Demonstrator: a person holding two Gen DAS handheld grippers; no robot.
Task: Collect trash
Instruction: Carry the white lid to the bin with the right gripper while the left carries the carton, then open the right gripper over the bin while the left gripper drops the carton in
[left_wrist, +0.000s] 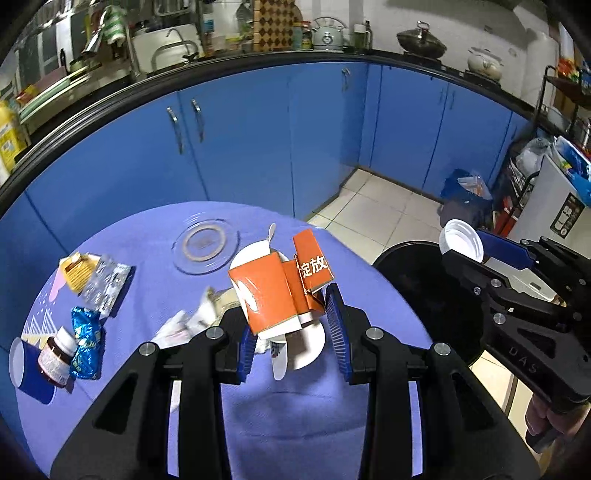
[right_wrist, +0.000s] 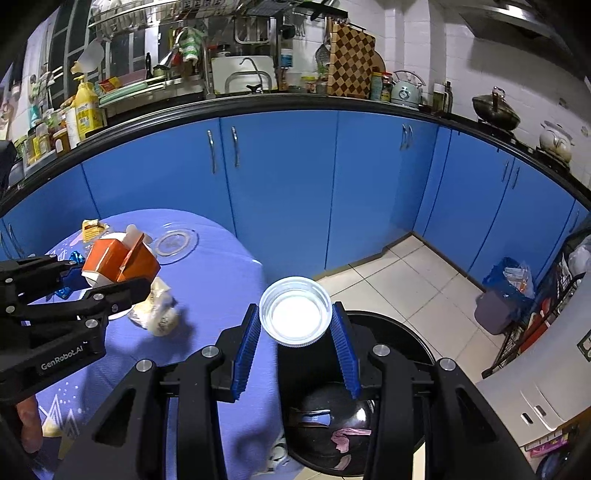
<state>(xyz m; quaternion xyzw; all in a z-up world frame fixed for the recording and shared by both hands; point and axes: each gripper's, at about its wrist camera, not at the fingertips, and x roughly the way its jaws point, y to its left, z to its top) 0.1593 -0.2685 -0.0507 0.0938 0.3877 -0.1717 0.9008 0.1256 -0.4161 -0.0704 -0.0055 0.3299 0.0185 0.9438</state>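
Blue-padded left hand-held gripper (left_wrist: 295, 328) clamps an orange carton (left_wrist: 277, 291) above the desk (left_wrist: 295, 424) near its right edge; right hand-held gripper (right_wrist: 295, 345) pinches a white lid (right_wrist: 295, 311) over the open black bin (right_wrist: 406, 343) beside that edge.

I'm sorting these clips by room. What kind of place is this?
Most likely a home kitchen. A long run of glossy blue cabinets sits under a black countertop crowded with a pale green kettle, a checkered wooden cutting board and a lidded dark wok. The floor is pale tile.
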